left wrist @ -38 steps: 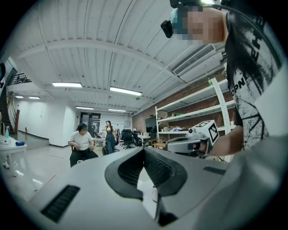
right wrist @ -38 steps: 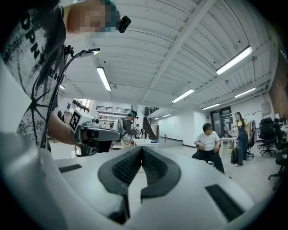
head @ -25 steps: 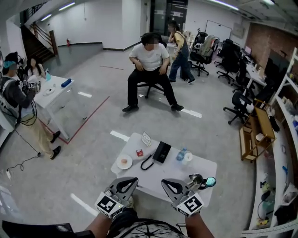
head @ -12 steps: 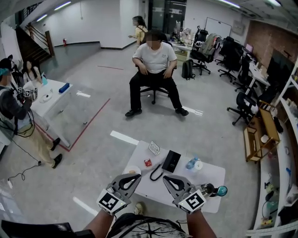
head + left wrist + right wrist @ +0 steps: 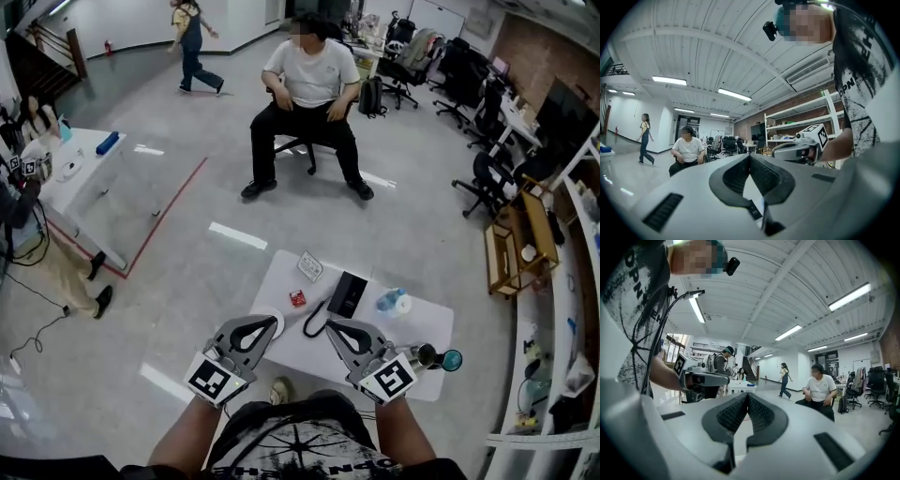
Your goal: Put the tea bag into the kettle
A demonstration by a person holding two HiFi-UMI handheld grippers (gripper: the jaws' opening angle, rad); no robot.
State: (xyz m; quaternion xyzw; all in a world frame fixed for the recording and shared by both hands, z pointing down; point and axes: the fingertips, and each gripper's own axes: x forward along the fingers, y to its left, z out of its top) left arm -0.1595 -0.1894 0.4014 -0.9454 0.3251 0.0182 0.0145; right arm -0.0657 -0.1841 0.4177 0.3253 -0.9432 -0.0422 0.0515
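A small red tea bag [image 5: 297, 299] lies on the white table [image 5: 427, 323], left of a black box. The metal kettle [image 5: 425, 355] with a teal lid [image 5: 452, 359] beside it stands at the table's near right corner, just right of my right gripper [image 5: 335, 330]. My left gripper [image 5: 266, 323] hovers over the table's near left edge. Both are held up in front of me, pointing forward, jaws together with nothing between them. In the left gripper view the left gripper [image 5: 749, 156] points out into the room. The right gripper [image 5: 748, 396] does the same in its own view.
On the table lie a white card [image 5: 310, 266], a black box [image 5: 349, 293] with a black cable [image 5: 314, 323], a water bottle [image 5: 388, 300] and a white plate [image 5: 272, 321] partly behind my left gripper. A seated person [image 5: 305, 89] faces the table.
My view has tipped further down, so the table sits higher in the picture. Both grippers stay raised and shut. A person at the back has walked off to the left.
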